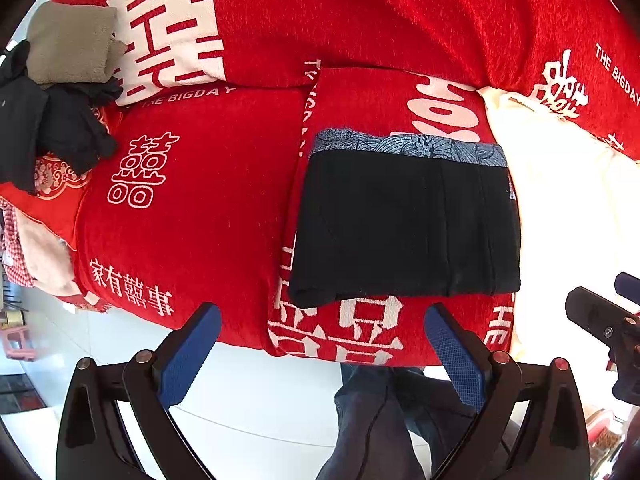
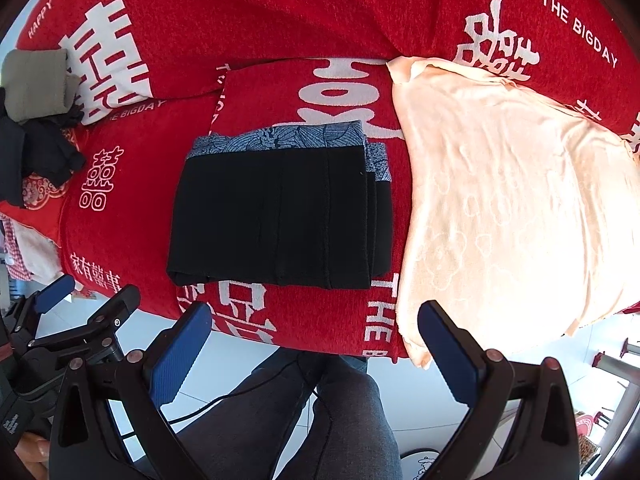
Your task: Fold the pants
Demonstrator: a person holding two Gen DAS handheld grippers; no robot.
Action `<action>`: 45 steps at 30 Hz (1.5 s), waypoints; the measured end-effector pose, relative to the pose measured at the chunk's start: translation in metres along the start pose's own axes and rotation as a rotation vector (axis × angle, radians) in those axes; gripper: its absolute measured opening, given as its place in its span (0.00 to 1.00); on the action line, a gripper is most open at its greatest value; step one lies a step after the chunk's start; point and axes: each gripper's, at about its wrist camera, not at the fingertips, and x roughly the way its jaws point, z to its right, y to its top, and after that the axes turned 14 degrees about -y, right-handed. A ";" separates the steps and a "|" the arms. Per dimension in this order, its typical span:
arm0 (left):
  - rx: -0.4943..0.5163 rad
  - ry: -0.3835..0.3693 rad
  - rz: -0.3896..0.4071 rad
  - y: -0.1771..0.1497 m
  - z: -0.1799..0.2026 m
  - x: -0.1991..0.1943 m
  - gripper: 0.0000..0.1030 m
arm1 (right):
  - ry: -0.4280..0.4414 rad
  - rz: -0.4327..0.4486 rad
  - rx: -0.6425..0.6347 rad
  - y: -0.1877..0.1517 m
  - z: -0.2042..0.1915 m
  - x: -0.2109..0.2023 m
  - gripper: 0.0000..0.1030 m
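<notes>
The folded black pants [image 1: 404, 224] lie straight ahead of both wide-spread, empty tools, left tool [image 1: 322, 350] and right tool [image 2: 316, 344], long axis running left-right.

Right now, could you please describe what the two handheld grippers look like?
Both match: the left gripper and right gripper have glossy black angular frames with round silver rivets at the joints, and flat fingers faced with textured blue pads. A thin black cable trails below the right one.

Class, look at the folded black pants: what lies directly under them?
The folded black pants rest on a red sofa cover with white lettering. The lettering runs beneath the pants, so that part is covered and cannot be read.
</notes>
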 end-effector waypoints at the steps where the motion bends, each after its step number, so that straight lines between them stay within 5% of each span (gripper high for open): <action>1: 0.001 0.000 -0.001 0.000 0.000 0.000 0.99 | -0.001 0.000 -0.001 0.000 0.000 0.000 1.00; 45: 0.009 -0.012 0.015 -0.002 -0.002 -0.003 0.99 | -0.007 -0.007 -0.029 -0.001 -0.008 0.006 1.00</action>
